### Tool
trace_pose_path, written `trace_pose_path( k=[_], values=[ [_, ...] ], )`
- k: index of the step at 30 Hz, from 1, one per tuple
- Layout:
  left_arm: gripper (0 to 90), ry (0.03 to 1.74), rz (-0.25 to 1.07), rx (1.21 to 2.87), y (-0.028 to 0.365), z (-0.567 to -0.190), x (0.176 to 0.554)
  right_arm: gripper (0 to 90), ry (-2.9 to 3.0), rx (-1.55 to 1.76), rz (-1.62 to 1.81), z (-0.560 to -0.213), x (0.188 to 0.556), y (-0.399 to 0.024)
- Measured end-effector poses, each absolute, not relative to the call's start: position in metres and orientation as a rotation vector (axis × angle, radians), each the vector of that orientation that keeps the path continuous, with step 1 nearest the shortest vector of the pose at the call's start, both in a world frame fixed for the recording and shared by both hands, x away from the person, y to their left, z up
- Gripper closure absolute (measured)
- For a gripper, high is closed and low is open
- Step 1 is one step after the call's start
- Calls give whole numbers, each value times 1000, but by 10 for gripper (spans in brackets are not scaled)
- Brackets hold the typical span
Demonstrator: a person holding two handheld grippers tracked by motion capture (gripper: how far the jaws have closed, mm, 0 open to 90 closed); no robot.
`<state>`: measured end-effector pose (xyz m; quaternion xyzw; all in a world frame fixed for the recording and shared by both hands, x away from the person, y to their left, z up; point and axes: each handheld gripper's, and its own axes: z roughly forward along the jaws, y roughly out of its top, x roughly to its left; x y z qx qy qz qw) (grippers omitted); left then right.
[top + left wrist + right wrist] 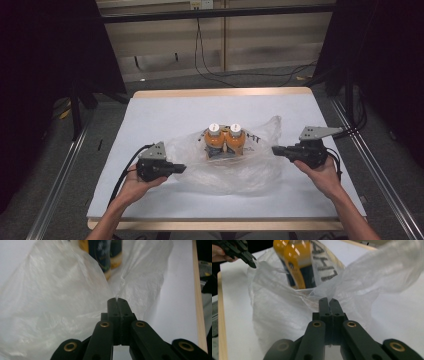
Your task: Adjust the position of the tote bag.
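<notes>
A clear plastic bag [250,172] lies crumpled in the middle of the white table top [165,107]. Two orange bottles [224,139] with white caps and dark labels stand side by side inside it. My left gripper [183,169] is at the bag's left edge, and in the left gripper view its jaws [117,299] are shut on a fold of the plastic bag [50,302]. My right gripper [274,149] is at the bag's right edge, shut on the plastic bag [274,307] in the right gripper view [328,300]. Beyond it rise the bottles [294,262] and the left gripper [249,258].
The table has a wooden rim [220,92]. Metal rails [60,175] run along both sides on the floor. Black cables [210,75] lie on the floor behind the table, and dark stands [75,110] are at the far left and right.
</notes>
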<state>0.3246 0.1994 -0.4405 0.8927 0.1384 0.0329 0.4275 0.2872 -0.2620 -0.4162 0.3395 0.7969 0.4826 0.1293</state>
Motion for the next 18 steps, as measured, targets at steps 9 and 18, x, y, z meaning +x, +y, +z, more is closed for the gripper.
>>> trace_pose_path(
  k=[9,18],
  values=[
    [900,325,38,2327,192,-462,322,900,2421,1032,1294,-446,278,-269],
    [900,330,26,2375,192,-475,321,900,2510,1045,1032,-476,283,-262]
  ],
)
